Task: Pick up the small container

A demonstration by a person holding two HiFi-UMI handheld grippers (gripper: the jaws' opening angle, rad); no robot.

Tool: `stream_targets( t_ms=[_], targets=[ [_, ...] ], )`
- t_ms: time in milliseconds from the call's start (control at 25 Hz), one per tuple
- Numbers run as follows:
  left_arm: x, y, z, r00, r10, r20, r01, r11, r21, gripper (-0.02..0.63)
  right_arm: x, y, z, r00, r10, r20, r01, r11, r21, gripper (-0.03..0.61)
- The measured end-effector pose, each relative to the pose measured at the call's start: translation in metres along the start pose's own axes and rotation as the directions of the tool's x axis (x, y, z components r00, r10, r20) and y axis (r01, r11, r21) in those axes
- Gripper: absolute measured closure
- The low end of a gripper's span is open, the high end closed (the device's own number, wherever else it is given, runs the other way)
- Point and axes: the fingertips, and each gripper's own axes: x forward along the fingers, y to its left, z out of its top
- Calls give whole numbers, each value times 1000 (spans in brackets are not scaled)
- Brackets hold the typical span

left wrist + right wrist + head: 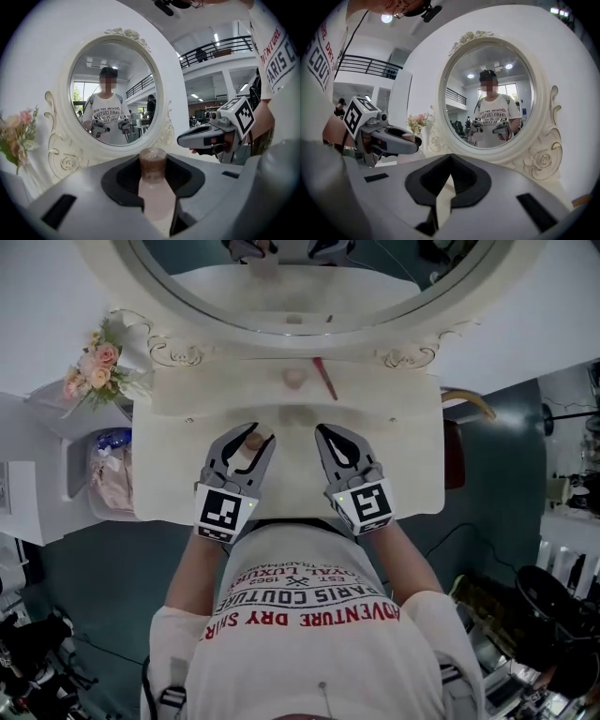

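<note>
The work surface is a cream vanity table beneath an oval white-framed mirror. Your left gripper has its jaws partly apart and clamped on the small pale-pink container with a brown cap. The container stands upright between the pads, cap toward 12 o'clock. Your right gripper, at 3 o'clock from the left one, has its jaws together and carries nothing.

Judge the grasp complete and the lift unconfirmed. The jaws hide the container's base, so you cannot tell whether it clears the tabletop. A slim red stick lies at 12 o'clock on the table, too small to identify.
</note>
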Motion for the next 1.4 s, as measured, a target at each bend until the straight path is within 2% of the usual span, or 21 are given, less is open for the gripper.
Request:
stream_targets(
  t_ms=[120,280,640,840,1120,1400],
  targets=[
    [-6,-4,22,999,24,22,-24,999,23,477,-12,-8,17,999,-16,32,17,1000,-9,580],
    [-20,-4,46,995,76,70,-79,996,37,477,-25,-12,36,997,2,74,0,999,-33,580],
    [-34,-3,74,984,133,117,-137,990,32,477,-41,-19,53,991,55,121,-49,998,-46,580],
    [-30,-6,78,983,134,123,-140,989,41,477,-43,-27,55,991,53,122,-50,998,-27,580],
    [-26,-6,75,982,142,128,-145,989,18,477,-43,-27,59,988,78,131,-72,996,-50,580],
    [-23,-2,72,982,142,121,-145,989,16,477,-36,-28,57,991,65,116,-58,996,-65,580]
  ],
)
